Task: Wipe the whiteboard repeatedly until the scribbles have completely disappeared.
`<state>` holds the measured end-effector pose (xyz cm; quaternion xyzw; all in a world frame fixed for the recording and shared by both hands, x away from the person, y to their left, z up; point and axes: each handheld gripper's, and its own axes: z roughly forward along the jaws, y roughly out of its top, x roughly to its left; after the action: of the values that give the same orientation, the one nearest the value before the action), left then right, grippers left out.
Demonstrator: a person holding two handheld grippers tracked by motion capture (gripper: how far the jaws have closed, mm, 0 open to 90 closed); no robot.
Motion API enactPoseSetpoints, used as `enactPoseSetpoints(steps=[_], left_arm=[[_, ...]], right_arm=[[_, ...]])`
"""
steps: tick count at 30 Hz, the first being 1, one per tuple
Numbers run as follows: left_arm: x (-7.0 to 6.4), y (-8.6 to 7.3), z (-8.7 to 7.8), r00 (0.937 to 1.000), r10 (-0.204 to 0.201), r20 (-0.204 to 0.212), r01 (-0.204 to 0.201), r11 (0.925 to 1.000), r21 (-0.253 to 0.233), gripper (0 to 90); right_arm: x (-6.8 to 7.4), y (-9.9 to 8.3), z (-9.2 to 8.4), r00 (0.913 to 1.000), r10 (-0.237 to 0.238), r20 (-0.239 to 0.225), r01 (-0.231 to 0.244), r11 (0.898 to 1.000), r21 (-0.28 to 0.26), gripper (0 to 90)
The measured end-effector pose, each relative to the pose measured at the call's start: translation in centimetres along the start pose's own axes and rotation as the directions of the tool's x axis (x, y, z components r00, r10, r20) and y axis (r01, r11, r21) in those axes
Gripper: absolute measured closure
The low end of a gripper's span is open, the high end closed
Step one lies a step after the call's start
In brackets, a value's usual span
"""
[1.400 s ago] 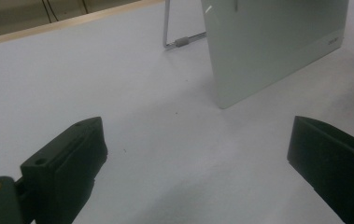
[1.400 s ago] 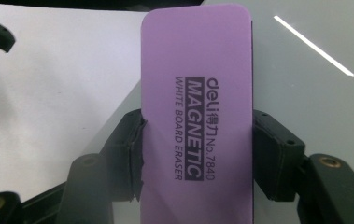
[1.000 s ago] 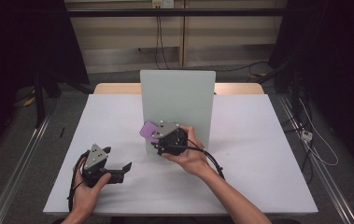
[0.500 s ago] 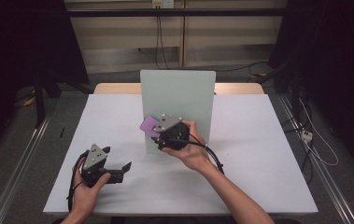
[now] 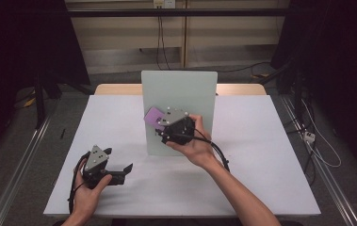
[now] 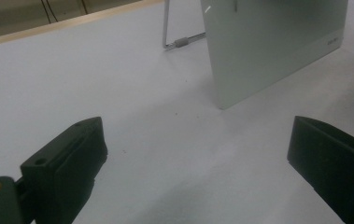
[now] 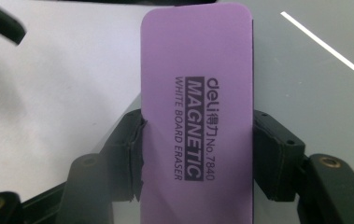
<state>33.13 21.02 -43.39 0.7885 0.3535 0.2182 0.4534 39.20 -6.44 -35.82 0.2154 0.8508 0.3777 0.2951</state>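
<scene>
White table point(image 5: 261, 160): your right gripper point(image 5: 163, 126) clamps purple eraser point(image 5: 154, 117) at the board point(image 5: 185, 89); left gripper point(image 5: 119, 170) open, near-left.

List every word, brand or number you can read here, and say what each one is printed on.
"deli", followed by Chinese characters: on the purple eraser gripped in the right gripper.
"No. 7840": same line, same eraser.
"MAGNETIC": white letters in a dark bar, same eraser.
"WHITE BOARD ERASER": same eraser.
Small mark at a lower corner of the upright whiteboard: too small to read.

left tool point(image 5: 119, 170) low, jaws apart | right tool point(image 5: 159, 123) raised, clamped
</scene>
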Motion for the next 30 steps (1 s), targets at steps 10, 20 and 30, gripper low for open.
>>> enactPoseSetpoints(steps=[10, 20, 30], left_arm=[[0.0, 0.0, 0.0, 1.0, -0.002, 0.002, 0.002, 1.0, 0.0, 4.5], [0.1, 0.0, 0.0, 1.0, 0.0, 0.0, 0.0, 1.0, -0.003, 4.5], [0.0, 0.0, 0.1, 1.0, 0.001, 0.003, -0.001, 1.0, 0.003, 4.5]], right_arm=[[2.8, -2.2, 2.1, 0.9967, -0.011, -0.081, 0.015, 0.999, 0.05, 41.9], [0.0, -0.5, 0.0, 0.9995, 0.02, -0.027, -0.019, 1.0, 0.006, 41.9], [0.6, -0.7, 0.5, 0.9998, 0.01, -0.015, -0.01, 1.0, 0.002, 41.9]])
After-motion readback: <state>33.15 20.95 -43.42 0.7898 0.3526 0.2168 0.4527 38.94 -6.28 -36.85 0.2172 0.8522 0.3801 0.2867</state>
